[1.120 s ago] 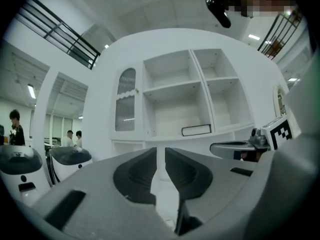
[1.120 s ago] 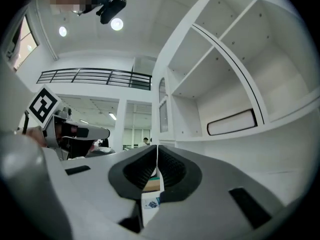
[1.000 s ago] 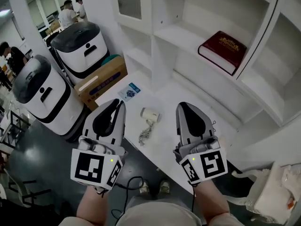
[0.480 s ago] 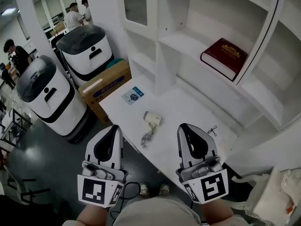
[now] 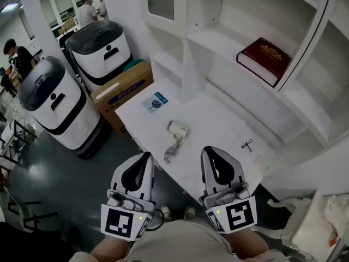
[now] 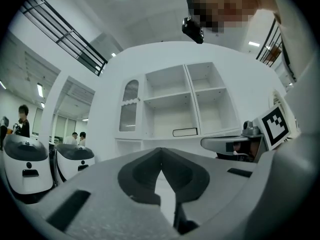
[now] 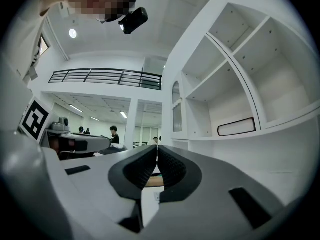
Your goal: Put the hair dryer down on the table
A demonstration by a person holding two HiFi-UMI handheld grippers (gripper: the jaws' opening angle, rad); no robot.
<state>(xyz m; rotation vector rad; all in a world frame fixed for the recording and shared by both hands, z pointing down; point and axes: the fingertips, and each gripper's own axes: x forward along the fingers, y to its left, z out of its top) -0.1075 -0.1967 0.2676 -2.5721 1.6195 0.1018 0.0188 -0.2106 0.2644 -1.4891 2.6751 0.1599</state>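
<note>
A: Where's the hair dryer [image 5: 177, 129]?
B: Lying on the white worktop [image 5: 218, 119], its cord [image 5: 169, 154] bunched beside it (toward the near edge), apart from both tools.
A: And the 2 tools?
B: Left tool [image 5: 145, 157] pressed together, empty; right tool [image 5: 208, 150] likewise.

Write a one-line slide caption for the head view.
Hair dryer lies on the white table; left gripper and right gripper, both shut and empty, hover short of it.
</note>
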